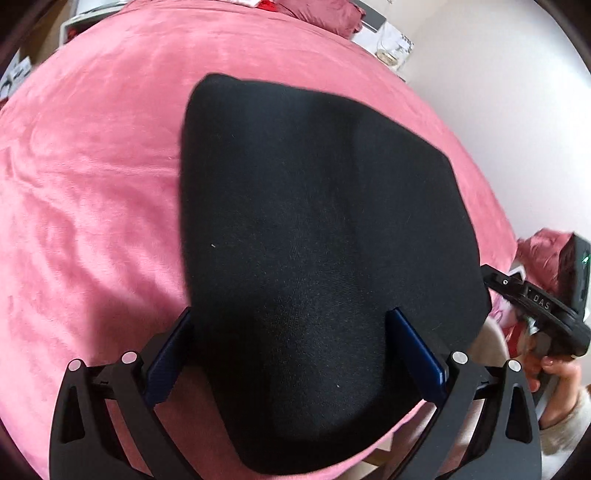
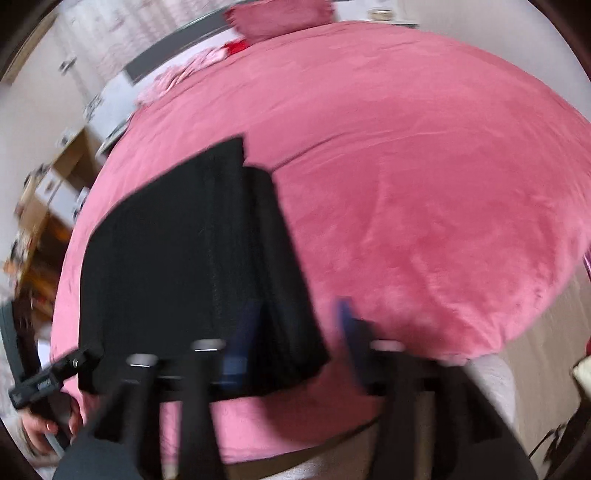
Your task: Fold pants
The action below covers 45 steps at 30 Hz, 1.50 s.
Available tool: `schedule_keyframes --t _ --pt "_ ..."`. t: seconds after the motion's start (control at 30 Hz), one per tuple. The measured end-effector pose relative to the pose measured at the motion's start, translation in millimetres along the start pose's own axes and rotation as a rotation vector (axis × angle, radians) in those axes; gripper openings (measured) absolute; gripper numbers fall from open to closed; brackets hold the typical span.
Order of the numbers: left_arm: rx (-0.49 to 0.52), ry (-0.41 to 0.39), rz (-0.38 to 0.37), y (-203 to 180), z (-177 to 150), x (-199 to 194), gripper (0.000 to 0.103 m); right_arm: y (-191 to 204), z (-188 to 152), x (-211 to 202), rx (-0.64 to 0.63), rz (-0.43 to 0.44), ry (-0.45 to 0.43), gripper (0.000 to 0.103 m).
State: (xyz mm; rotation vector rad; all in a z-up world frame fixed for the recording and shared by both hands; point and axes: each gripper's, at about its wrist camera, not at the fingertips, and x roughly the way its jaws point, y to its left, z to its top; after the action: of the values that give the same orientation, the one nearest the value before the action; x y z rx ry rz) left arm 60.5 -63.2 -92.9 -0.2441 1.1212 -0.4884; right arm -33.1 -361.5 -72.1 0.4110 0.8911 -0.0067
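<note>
The black pants (image 1: 325, 236) lie folded into a thick rectangle on the pink bedspread (image 1: 92, 177), near the bed's front edge. My left gripper (image 1: 291, 343) is open, its blue-padded fingers (image 1: 417, 350) spread on either side above the near part of the fold, holding nothing. The right wrist view is motion-blurred: the pants (image 2: 177, 266) lie at the left with stacked layers on their right side. My right gripper (image 2: 295, 339) is open over the fold's near right corner, empty. The right gripper's body also shows in the left wrist view (image 1: 546, 314) at the right edge.
A pink pillow (image 2: 280, 14) lies at the head of the bed. Wooden furniture and drawers (image 2: 48, 192) stand along the left wall. A white nightstand with a glass (image 1: 391, 48) is beside the bed. The bed's front edge (image 2: 295, 435) drops off just below the pants.
</note>
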Motion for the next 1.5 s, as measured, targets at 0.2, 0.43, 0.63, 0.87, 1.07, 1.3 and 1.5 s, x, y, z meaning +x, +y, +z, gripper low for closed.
schedule_keyframes --t 0.2,0.43,0.63,0.87,1.07,1.3,1.5 --pt "-0.072 -0.146 -0.021 11 6 -24 0.1 -7 5 2 0.098 0.162 0.013 0.087" --pt "-0.147 -0.125 -0.029 35 2 -21 0.1 -15 7 24 0.171 0.179 0.092 0.093" --pt "-0.158 -0.082 -0.062 47 -1 -24 0.1 -25 12 27 0.171 0.228 0.092 0.097" --pt "-0.052 -0.032 -0.104 30 -10 -12 0.1 -23 15 56 0.23 0.352 0.114 0.101" --pt "-0.084 -0.027 -0.165 43 -6 -15 0.1 -32 7 56 0.164 0.424 0.114 0.101" --pt "-0.082 -0.034 -0.128 42 11 -6 0.1 -37 5 54 0.19 0.475 0.099 0.101" --pt "0.004 -0.038 -0.092 36 6 3 0.1 -15 6 58 0.093 0.364 0.107 0.101"
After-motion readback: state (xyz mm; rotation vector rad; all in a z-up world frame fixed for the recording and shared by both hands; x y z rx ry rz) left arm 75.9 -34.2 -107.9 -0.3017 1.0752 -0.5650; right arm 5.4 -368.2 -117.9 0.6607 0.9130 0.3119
